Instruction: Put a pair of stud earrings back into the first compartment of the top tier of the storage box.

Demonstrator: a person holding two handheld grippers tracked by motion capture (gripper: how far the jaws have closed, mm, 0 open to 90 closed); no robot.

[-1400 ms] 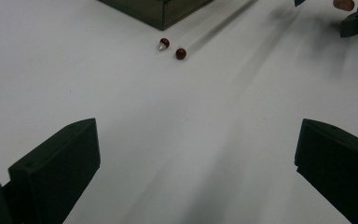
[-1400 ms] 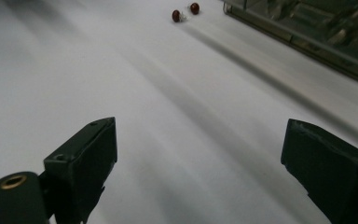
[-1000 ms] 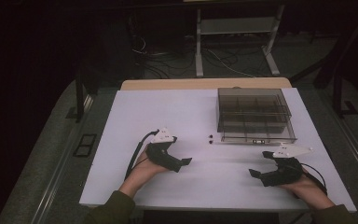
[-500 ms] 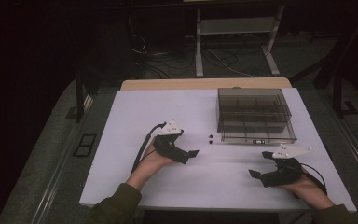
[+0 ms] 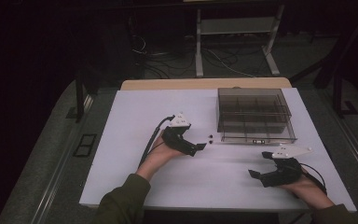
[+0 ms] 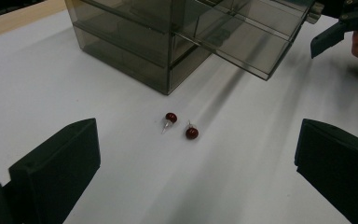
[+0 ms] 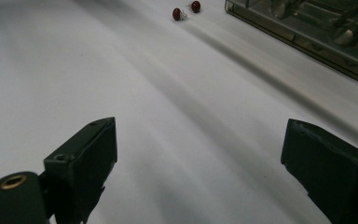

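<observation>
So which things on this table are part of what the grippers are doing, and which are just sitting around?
Part of the job:
- two red earrings, lying ahead of the open left gripper
- smoky clear drawer box, one drawer pulled out
- right gripper, open, resting near the table's front edge

Just lying about:
- metal stand beyond the table
- floor cables

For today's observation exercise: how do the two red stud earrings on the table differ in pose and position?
The left earring lies closer to the smoky organizer box, its post pointing toward the camera. The right earring lies farther from the box, its post pointing toward it. Both are dark red balls, lying between the left hand-held gripper's open jaws.
</observation>
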